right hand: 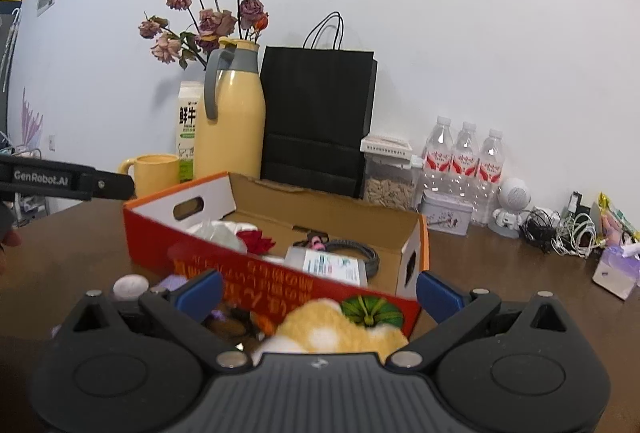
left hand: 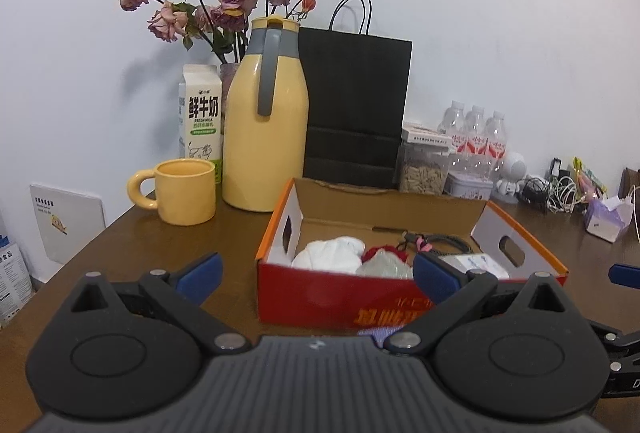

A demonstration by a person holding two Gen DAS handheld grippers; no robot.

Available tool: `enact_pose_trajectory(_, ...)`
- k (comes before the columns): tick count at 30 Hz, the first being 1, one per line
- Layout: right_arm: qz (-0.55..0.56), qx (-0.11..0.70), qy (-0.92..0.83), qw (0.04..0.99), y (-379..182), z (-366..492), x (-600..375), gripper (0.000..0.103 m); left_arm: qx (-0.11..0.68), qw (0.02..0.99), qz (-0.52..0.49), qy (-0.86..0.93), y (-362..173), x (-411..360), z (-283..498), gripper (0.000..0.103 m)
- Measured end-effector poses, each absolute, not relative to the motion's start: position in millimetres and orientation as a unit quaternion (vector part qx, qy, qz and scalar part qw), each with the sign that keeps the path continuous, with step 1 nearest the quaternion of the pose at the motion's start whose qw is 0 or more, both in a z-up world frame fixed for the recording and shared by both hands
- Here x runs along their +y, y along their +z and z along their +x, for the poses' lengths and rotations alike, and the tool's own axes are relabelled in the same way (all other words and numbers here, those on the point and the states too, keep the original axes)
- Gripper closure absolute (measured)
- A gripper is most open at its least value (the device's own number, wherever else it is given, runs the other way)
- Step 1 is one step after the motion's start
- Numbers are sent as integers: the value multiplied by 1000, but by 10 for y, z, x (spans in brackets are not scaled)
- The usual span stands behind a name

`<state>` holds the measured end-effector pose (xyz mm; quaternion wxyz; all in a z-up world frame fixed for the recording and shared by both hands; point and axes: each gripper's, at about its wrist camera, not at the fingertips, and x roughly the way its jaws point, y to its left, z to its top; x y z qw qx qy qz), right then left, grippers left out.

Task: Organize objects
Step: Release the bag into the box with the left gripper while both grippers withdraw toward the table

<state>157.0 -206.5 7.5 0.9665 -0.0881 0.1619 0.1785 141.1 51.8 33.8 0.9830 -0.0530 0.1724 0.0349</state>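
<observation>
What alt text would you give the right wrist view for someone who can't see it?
The open right gripper hovers over a yellow plush toy lying in front of a red cardboard box on a brown table. Behind the box stand a yellow jug, a black paper bag and three water bottles.

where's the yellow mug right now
The yellow mug stands on the brown table at the left of both views, just left of the yellow thermos jug and in front of the milk carton.
</observation>
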Motion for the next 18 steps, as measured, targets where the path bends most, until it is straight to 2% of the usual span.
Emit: enact_pose_trajectory(18, -70, 237, 189, 950, -196, 1299, -2150, 0, 226, 971, -58, 40, 122, 653, 884, 0)
